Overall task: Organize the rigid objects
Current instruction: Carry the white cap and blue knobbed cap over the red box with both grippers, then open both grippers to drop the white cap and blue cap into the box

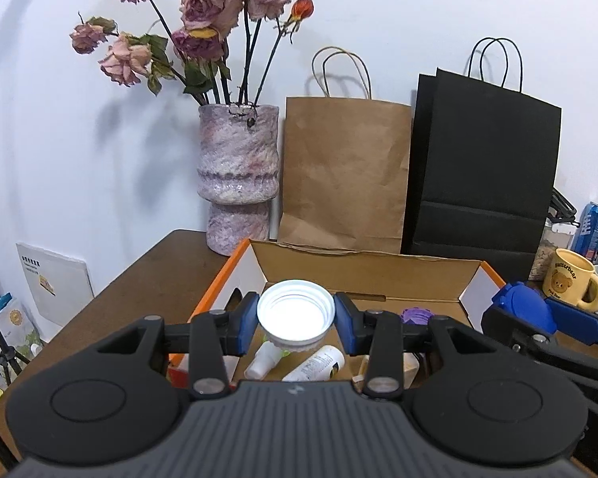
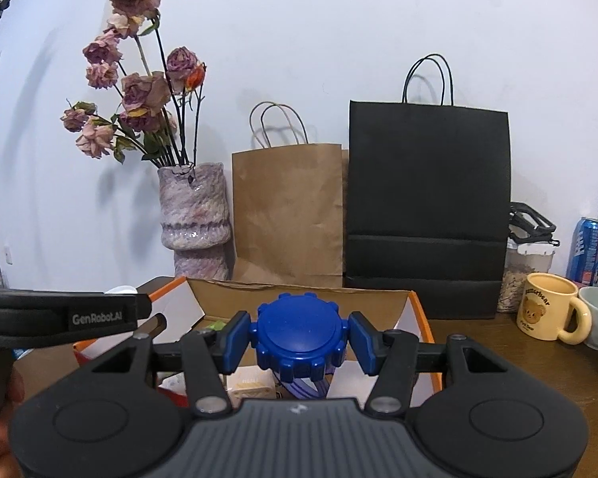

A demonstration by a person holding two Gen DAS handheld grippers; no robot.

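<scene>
The left gripper [image 1: 296, 320] is clamped on a white ridged plastic screw cap [image 1: 296, 316], its open side facing the camera, held above the open orange-edged cardboard box [image 1: 370, 271]. Inside the box lie a small white bottle with fine print [image 1: 317, 364], not legible, a white tube [image 1: 261, 362] and a purple ribbed lid [image 1: 416, 314].

The right gripper [image 2: 299, 338] is clamped on a blue notched plastic lid [image 2: 301, 340], also over the box. The strap of the other handle [image 2: 59, 318], seen in the right wrist view, reads "GenRobot.AI".

On the brown wooden table [image 1: 147, 279] a cream ceramic mug [image 2: 550, 306] carries a bear picture and the word "Butterbear". Behind stand a mottled pink vase of dried roses [image 1: 237, 175], a brown paper bag [image 1: 343, 175] and a black paper bag [image 1: 486, 167]. A blue drinks can [image 2: 588, 251] stands at far right; its lettering is unreadable.
</scene>
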